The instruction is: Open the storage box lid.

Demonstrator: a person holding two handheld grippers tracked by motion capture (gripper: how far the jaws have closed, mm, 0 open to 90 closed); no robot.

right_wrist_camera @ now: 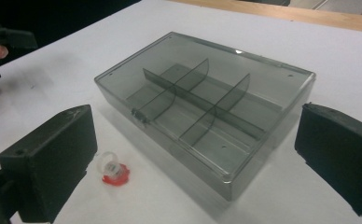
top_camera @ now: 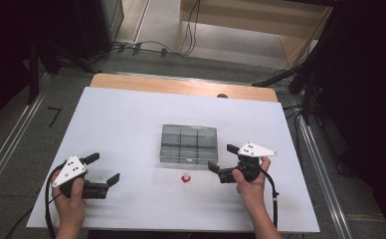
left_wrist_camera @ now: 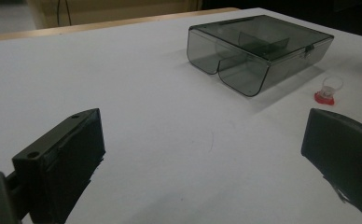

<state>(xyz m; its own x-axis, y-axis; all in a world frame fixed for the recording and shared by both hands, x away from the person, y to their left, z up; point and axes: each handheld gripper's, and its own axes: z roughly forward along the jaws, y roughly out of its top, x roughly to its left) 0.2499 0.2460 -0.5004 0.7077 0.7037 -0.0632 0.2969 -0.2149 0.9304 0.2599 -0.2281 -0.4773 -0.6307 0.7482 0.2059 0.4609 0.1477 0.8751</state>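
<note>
A smoky see-through compartment box (top_camera: 188, 144) lies with its lid closed in the middle of the white table (top_camera: 121, 114). Just in front of it stands a small clear piece on a red base (top_camera: 185, 178). My right gripper (top_camera: 221, 157) hovers open to the right of that piece, nothing between its jaws. In the right gripper view the box (right_wrist_camera: 207, 107) and the red-based piece (right_wrist_camera: 112, 170) lie ahead of the wide-apart jaws of the right gripper (right_wrist_camera: 198, 144). My left gripper (top_camera: 104, 168) stands open at the front left. Its view shows the box (left_wrist_camera: 258, 51) and the piece (left_wrist_camera: 327, 91) farther off.
The white board rests on a wooden tabletop whose far edge (top_camera: 181, 85) shows behind it. Cables (top_camera: 146, 47) lie on the floor beyond. Dark stands (top_camera: 300, 74) rise at the right. Bare white surface spreads left of the box.
</note>
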